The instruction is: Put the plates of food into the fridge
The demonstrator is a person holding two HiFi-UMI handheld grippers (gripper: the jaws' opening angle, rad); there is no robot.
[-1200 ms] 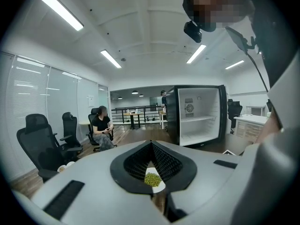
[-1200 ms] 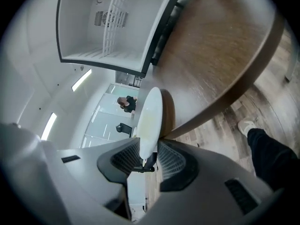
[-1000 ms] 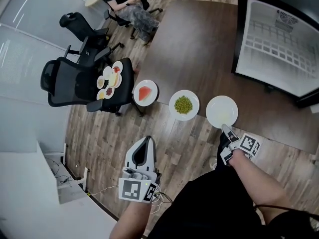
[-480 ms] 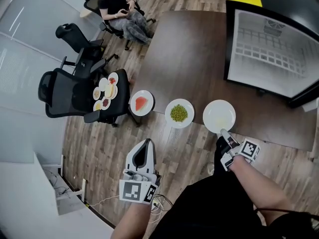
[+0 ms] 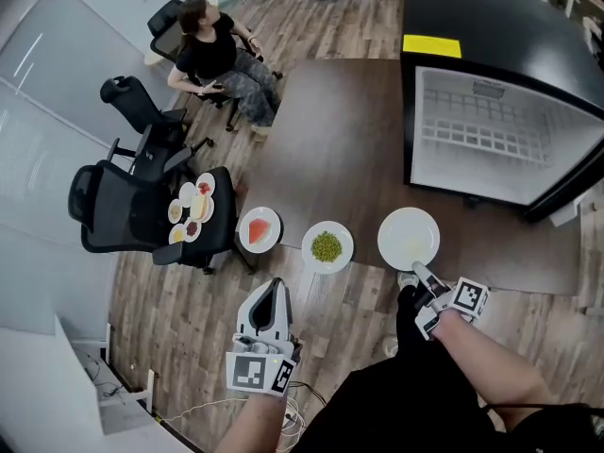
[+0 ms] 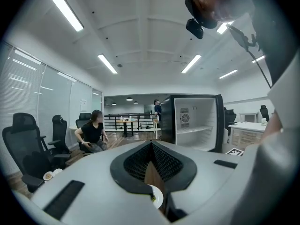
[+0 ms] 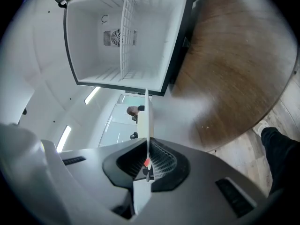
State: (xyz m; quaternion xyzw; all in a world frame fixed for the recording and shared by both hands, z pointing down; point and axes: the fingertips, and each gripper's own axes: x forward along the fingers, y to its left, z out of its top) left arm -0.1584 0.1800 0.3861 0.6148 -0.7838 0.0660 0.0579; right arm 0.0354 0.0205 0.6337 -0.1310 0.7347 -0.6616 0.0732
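The right gripper [image 5: 422,274] has just closed its jaws on the near rim of the white plate [image 5: 408,237], at the near edge of the dark table [image 5: 349,140]. The open fridge [image 5: 491,130] stands far right. The left gripper [image 5: 276,289], jaws together and empty, hangs over plank floor [image 5: 189,300].

White plate [image 5: 409,239], in the right gripper's [image 5: 420,274] pinch: jaw tips are covering its near rim; the right gripper view is showing it edge-on, face hidden.
Plate of green food [image 6: 156,197]: peeking through the slit behind the left gripper's [image 6: 151,144] tips, its body hiding most.
Small plates [image 5: 192,210], far left of the left gripper: food too small to tell.
Fridge [image 5: 500,26], ahead of the right gripper: picture edge cutting off its right side.
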